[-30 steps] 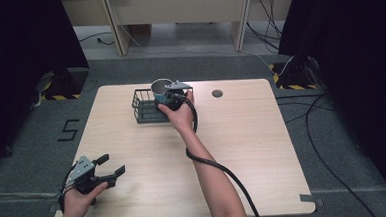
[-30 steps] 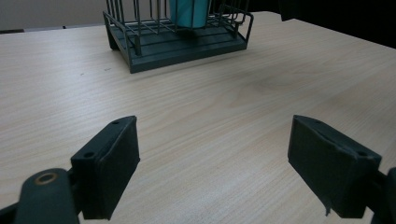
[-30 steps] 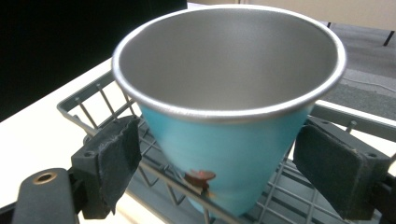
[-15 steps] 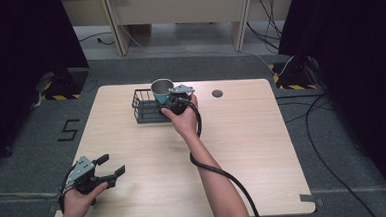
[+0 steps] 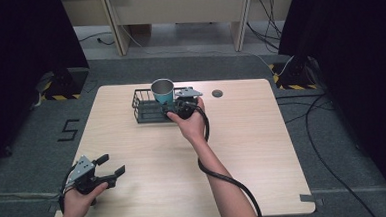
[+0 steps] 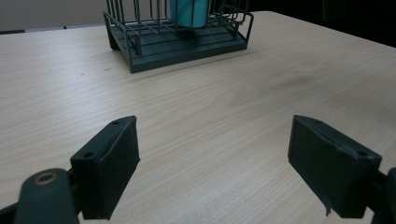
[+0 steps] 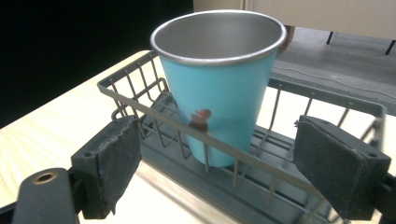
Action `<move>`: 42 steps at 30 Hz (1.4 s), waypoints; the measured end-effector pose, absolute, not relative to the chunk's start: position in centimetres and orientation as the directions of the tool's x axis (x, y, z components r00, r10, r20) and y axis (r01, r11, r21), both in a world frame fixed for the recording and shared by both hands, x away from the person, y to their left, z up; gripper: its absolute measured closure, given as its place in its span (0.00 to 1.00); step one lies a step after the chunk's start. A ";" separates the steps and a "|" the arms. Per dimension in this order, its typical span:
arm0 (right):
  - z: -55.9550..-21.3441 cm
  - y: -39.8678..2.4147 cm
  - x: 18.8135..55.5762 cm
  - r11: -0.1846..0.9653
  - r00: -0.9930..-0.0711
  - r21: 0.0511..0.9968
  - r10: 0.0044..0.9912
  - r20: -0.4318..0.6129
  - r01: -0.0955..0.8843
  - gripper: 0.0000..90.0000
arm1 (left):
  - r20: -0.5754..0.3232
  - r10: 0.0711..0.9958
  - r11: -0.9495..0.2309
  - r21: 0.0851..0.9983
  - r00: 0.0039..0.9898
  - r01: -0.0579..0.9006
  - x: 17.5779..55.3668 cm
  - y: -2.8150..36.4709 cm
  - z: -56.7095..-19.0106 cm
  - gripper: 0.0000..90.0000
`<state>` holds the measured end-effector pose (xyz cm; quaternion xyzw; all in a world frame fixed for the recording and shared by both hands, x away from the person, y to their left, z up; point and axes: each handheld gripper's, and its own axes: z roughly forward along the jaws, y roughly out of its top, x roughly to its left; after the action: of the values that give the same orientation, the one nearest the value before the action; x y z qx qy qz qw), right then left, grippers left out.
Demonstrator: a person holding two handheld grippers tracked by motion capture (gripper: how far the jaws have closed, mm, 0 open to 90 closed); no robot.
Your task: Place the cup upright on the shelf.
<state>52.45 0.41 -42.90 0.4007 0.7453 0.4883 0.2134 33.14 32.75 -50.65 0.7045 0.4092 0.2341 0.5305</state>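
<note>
The teal cup stood upright inside the wire basket at the far edge of the table. The right tongs gaped wide and empty just outside the basket wall; withdrawing straight back, level, seemed wisest. The left tongs rested wide near the table's front corner.

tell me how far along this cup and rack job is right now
Done, it seems: the cup stands upright inside the wire rack. In hand: the right gripper sits just outside the rack wall, jaws open on either side of the cup and not touching it. The left gripper rests open near the table's front corner. Left: probably just drawing the right gripper away, though it could also be about to grasp.
</note>
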 end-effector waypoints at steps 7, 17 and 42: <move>-42.7 -1.1 51.2 0.210 -0.592 0.898 0.803 0.068 0.387 0.18 | -0.104 0.826 -0.101 0.939 0.554 0.328 33.1 32.8 -50.6 0.17; -43.3 -4.2 49.0 0.240 -0.604 0.894 0.796 0.042 0.378 0.18 | -0.101 0.825 -0.106 0.939 0.555 0.328 33.1 32.7 -50.7 0.17; -46.3 -13.1 42.4 0.211 -0.552 0.887 0.832 0.058 0.412 0.18 | -0.105 0.828 -0.106 0.935 0.550 0.338 33.1 32.8 -50.8 0.17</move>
<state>42.39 -13.09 -46.32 0.4172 0.7453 0.4694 0.2238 33.13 32.79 -50.79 0.7062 0.4128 0.2332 0.5258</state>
